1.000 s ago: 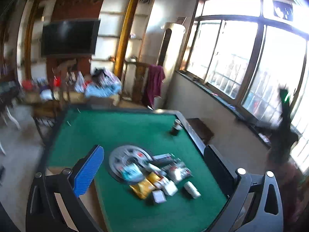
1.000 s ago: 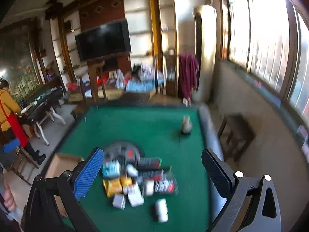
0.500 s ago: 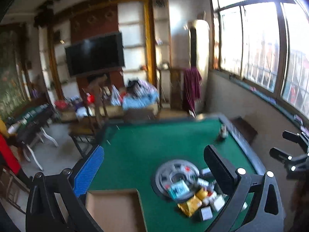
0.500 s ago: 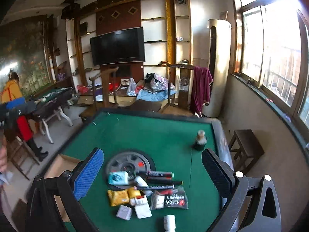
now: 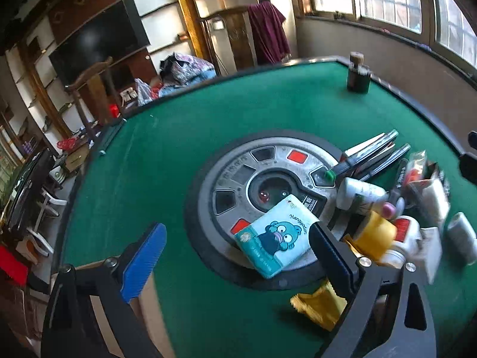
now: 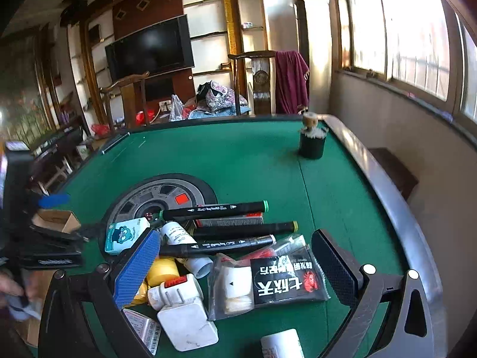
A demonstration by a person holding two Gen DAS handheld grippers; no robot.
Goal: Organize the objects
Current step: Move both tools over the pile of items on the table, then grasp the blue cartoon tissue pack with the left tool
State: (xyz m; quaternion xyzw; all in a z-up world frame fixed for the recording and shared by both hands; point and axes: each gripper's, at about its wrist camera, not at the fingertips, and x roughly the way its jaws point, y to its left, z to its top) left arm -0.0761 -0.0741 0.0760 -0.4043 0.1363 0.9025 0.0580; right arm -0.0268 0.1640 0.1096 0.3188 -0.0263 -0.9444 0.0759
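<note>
3 slim black markers (image 6: pixel 235 240) on napped green felt (image 6: pixel 238 155).

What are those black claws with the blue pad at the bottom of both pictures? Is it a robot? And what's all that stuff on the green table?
No robot here. A person holds a two-finger grabber in each hand, and each grabber has a camera looking along its fingers. One picture comes from the left gripper, whose jaws are closing a little with nothing between them. The other comes from the right gripper, open above the pile, gripping nothing. On the green table lie black markers, a blue tissue pack, a white plug, a black snack packet, and farther off a dark jar.
</note>
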